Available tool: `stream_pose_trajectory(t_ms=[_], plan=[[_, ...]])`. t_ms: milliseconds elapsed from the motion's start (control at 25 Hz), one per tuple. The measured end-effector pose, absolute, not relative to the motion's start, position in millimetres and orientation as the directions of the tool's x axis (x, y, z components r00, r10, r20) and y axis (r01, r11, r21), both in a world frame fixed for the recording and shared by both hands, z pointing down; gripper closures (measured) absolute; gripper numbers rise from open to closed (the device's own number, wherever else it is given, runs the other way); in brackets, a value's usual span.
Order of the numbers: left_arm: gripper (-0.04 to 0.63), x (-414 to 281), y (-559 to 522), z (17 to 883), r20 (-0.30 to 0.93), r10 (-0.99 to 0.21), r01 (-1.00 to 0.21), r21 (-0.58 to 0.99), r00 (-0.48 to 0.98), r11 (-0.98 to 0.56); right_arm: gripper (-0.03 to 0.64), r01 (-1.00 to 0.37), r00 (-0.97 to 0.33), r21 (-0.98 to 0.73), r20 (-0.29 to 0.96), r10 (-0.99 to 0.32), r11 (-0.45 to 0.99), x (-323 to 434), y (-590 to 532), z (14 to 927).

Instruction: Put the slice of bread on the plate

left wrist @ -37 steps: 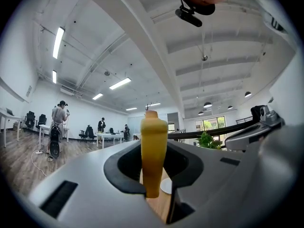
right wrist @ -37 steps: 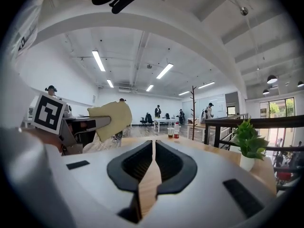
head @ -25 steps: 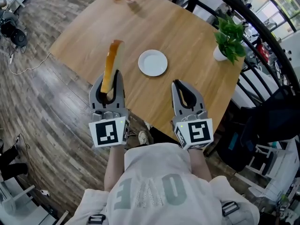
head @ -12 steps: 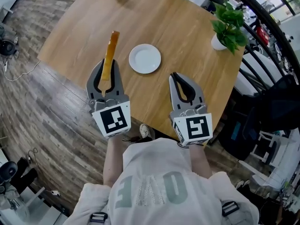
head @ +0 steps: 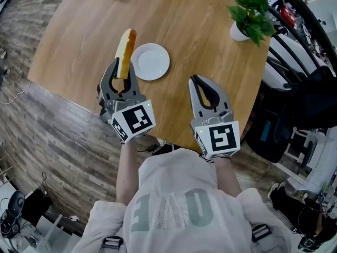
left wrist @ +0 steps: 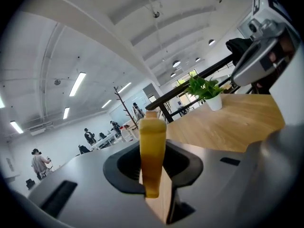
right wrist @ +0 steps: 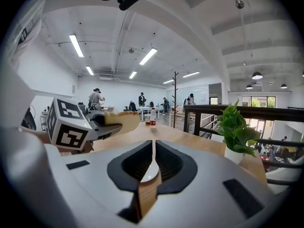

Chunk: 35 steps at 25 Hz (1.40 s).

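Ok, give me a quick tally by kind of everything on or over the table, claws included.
Bread slice: 1
Plate: 1
Potted plant: 1
Small containers, far edge: 2
Claws, left claw and right claw: 2
Total: 7

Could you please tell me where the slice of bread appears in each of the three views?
Head view: slice of bread upper left of centre, held by the left gripper, just left of the plate.
Left gripper view: slice of bread at centre, edge-on between the jaws.
Right gripper view: slice of bread left of centre, at mid-height.
Shared landmark: the potted plant.
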<state>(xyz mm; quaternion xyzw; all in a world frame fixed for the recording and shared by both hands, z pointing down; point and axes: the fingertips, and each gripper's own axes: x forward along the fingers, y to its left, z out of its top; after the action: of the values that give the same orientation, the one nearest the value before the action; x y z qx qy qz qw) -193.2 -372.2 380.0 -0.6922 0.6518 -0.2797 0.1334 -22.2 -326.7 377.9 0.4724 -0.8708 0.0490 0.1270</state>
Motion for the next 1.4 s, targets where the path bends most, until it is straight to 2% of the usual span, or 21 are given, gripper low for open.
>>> stream_pose_trajectory(t_ms=[480,680,880,1080,1280,1400], plan=[[0.502,-169,-425,475,0.424,-0.905,-0.698,-0.638,0.036,-0.326,0.584,-0.881,-0.428,0.027,0.379,-0.82,0.472,10,-336,414],[0.501,-163,-431,496,0.454,-0.89,-0.661,-0.657,0.037,-0.363,0.584,-0.897,-0.388,0.042,0.404,-0.828,0.441,22,-339,424],[0.5,-156,-437,509,0.477,-0.879,-0.518,-0.747,0.019,-0.417,0.584,-0.9,-0.391,0.014,0.411,-0.823,0.435,25,-342,429],[0.501,-150,-438,518,0.503,-0.864,-0.448,-0.766,0.028,-0.461,0.584,-0.896,-0.405,-0.004,0.417,-0.814,0.444,21,-343,433],[0.5,-146,-434,539,0.572,-0.82,-0.438,-0.734,0.013,-0.519,0.584,-0.887,-0.424,-0.015,0.422,-0.801,0.462,19,-342,437],[0.464,-145,-429,548,0.621,-0.784,-0.457,-0.693,0.016,-0.558,0.584,-0.884,-0.434,-0.025,0.42,-0.797,0.468,18,-340,437]])
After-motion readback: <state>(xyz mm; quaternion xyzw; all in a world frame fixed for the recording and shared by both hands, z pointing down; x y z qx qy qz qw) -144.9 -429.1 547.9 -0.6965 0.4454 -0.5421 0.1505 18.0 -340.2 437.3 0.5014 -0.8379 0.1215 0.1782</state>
